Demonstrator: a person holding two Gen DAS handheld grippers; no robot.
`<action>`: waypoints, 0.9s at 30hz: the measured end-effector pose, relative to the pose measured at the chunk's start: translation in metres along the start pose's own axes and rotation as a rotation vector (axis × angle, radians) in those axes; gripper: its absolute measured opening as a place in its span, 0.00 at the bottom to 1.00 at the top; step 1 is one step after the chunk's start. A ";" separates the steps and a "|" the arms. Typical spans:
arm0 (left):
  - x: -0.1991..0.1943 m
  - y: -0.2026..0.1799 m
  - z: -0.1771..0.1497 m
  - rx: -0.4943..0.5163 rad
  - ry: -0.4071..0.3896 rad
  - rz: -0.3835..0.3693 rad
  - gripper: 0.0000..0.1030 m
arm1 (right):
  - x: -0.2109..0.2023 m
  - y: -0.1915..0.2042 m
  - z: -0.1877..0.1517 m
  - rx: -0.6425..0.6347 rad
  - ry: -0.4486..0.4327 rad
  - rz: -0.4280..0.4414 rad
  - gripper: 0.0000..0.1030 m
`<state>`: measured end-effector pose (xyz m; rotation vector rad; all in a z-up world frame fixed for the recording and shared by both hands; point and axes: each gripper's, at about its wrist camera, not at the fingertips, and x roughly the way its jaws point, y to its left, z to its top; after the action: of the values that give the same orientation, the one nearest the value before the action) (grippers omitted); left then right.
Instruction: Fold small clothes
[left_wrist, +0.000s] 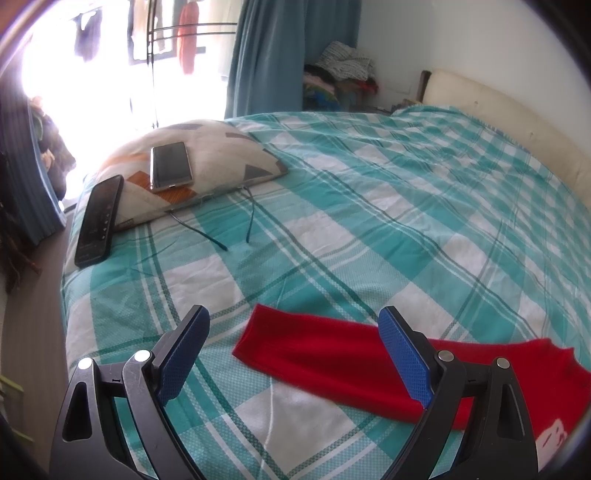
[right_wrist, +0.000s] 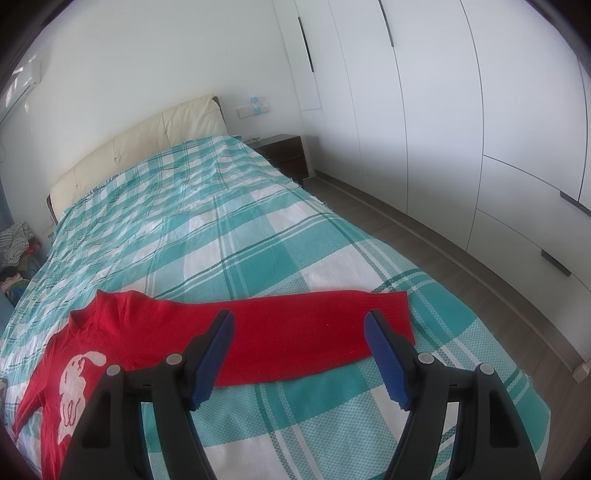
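Both grippers, left gripper (left_wrist: 293, 330) and right gripper (right_wrist: 299, 332), released, empty, above spread red sweater (right_wrist: 280, 332). Advice: pinch each sleeve cuff only, not bedspread (right_wrist: 229, 236), fold inward evenly.

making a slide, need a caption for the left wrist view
Open left gripper hovers over a red sweater sleeve on a teal plaid bedspread, two phones by the pillow.

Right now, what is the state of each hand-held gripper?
Left hand-held gripper: open, holding nothing, above a red sweater sleeve.
Right hand-held gripper: open, holding nothing, above the other sleeve.
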<state>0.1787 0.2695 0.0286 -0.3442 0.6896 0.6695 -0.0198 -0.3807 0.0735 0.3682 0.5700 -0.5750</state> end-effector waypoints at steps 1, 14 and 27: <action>0.000 0.000 0.000 0.000 0.000 0.000 0.91 | 0.000 0.000 0.000 0.001 0.001 0.000 0.70; -0.001 -0.001 0.000 0.003 -0.003 0.001 0.91 | -0.001 0.000 -0.001 0.003 -0.004 -0.001 0.70; -0.001 -0.001 0.000 0.004 -0.002 0.000 0.91 | -0.001 -0.001 0.000 0.004 -0.003 0.000 0.70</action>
<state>0.1789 0.2680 0.0292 -0.3399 0.6887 0.6688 -0.0207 -0.3812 0.0736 0.3710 0.5662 -0.5766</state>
